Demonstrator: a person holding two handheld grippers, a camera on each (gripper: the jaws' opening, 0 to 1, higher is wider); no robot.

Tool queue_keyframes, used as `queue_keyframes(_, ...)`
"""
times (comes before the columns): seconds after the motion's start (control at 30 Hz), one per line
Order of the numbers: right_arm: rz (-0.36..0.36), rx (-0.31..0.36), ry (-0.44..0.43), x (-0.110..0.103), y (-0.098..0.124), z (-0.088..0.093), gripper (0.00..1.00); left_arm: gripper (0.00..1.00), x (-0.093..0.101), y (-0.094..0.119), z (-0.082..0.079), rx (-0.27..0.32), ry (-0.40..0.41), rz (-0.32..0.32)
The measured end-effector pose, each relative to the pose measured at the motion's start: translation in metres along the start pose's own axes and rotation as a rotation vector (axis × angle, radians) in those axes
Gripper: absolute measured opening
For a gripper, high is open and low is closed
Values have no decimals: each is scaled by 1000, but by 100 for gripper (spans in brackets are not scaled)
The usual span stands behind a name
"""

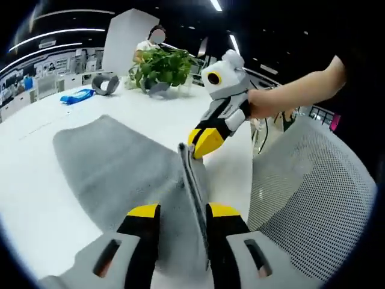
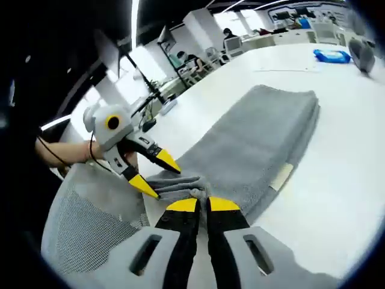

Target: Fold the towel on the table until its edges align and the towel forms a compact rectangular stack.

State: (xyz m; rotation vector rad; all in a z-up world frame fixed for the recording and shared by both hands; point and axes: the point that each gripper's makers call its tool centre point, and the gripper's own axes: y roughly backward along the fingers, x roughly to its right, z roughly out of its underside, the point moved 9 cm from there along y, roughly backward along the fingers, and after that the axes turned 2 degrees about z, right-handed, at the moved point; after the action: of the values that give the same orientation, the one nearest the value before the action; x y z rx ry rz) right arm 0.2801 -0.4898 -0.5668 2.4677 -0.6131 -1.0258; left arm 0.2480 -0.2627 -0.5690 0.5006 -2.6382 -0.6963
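While the grey towel [image 1: 120, 168] spreads from the left-centre of the left gripper view down to the bottom middle, a blue packet [image 1: 77, 96] and a grey roll of tape [image 1: 106, 83] lie on the white table [image 1: 36, 198] in the upper left. Just right of them, at the top middle, stands a green potted plant [image 1: 162, 67]. At the bottom centre the left gripper [image 1: 183, 211] has its yellow-tipped jaws spread, with towel cloth and an upright towel edge between them; whether they press the cloth cannot be told. Above and right of it, the right gripper [image 1: 201, 141] comes in from the upper right, held by a hand [image 1: 264, 103], its yellow tips together on that towel edge. A grey mesh chair back [image 1: 319, 192] fills the lower right.

Turning to the right gripper view, the mesh chair [image 2: 84, 223] sits in the lower left, and above it the left gripper [image 2: 157, 174] reaches in from the left, jaws apart around a bunched towel corner. At the bottom centre the right gripper [image 2: 203, 205] has its jaws pressed together on the towel [image 2: 252, 138], which stretches toward the upper right across the table [image 2: 343, 180]. A pale label [image 2: 280, 177] shows on its right edge.
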Motion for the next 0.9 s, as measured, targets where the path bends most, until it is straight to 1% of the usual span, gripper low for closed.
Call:
queue_keyframes(0.07,7,29,-53,2,1,3,2,31,1,4,3,1,7,9)
queue_keyframes(0.17,22,51,-116,7,1,6,2,32,4,13,5,35,20,49)
queue_keyframes(0.23,28,91,-189,11,2,6,2,32,6,20,11,21,30,79)
queue_keyframes(0.27,27,120,-240,14,1,7,2,32,8,24,14,17,25,85)
queue_keyframes(0.3,28,125,-254,15,2,8,2,32,8,25,15,15,23,86)
queue_keyframes(0.33,34,147,-303,16,1,10,1,32,8,27,17,10,18,83)
queue_keyframes(0.37,31,148,-308,16,0,10,2,31,7,28,18,9,17,79)
queue_keyframes(0.4,31,150,-324,19,0,13,2,31,5,28,19,14,8,50)
queue_keyframes(0.43,32,154,-342,20,0,15,2,30,5,28,19,16,5,45)
queue_keyframes(0.47,29,163,-380,21,-1,16,2,30,3,28,19,19,-11,34)
queue_keyframes(0.5,28,170,-397,21,-1,16,2,30,2,27,19,22,-24,20)
queue_keyframes(0.53,25,188,-448,22,-1,16,2,30,1,24,19,19,-46,10)
queue_keyframes(0.57,24,191,-474,22,-1,17,2,29,1,23,19,10,-62,12)
queue_keyframes(0.63,26,202,-528,26,-1,19,2,30,0,20,19,-32,-143,6)
queue_keyframes(0.67,24,205,-543,29,-1,19,2,29,-1,18,18,-49,-193,-6)
queue_keyframes(0.7,24,203,-543,30,-1,20,2,28,-1,17,17,-57,-221,-17)
queue_keyframes(0.73,25,205,-548,29,-2,19,2,27,-1,16,15,-53,-235,-26)
queue_keyframes(0.8,23,206,-563,29,-2,19,2,23,-4,16,10,-34,-243,-47)
queue_keyframes(0.83,22,206,-565,30,-2,20,2,23,-6,17,6,-15,-247,-65)
queue_keyframes(0.87,21,208,-566,30,-1,20,2,22,-8,17,4,-5,-243,-67)
queue_keyframes(0.9,20,211,-566,32,1,20,2,18,-9,18,1,9,-241,-67)
